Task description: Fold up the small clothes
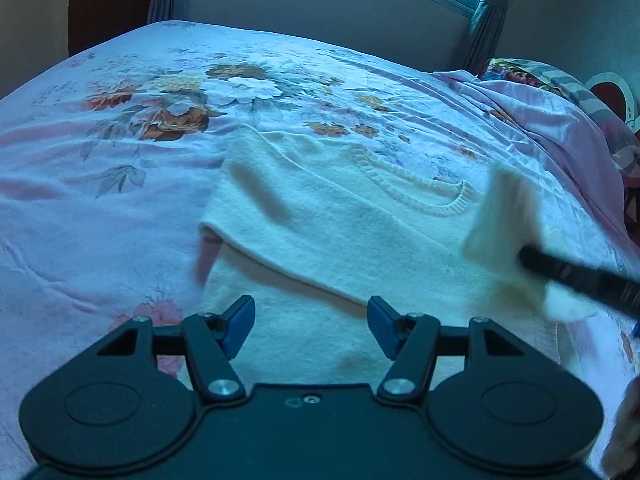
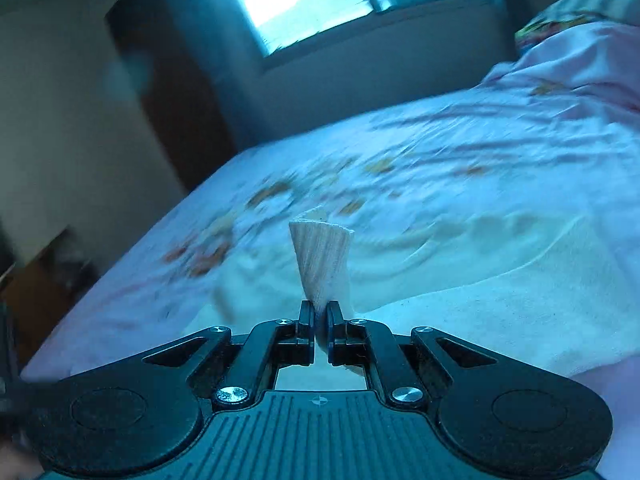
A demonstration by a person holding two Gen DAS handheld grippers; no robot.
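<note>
Fold under way, not finished — right claw [image 2: 319, 316] clamps the cream sweater's [image 1: 340, 232] cuff [image 2: 322, 256] aloft, left claw [image 1: 311, 326] gapes empty above the bed [image 1: 100, 200].

Bedsheet [image 1: 120, 184]: pink, floral print, spread over bed. Quilt [image 1: 560, 84]: multicoloured, bunched at right edge. Curtains [image 1: 486, 20]: grey-blue, flanking window [image 2: 304, 4]. Wall [image 1: 320, 8]: plain, behind bed. Door [image 2: 168, 92]: dark, left.
</note>
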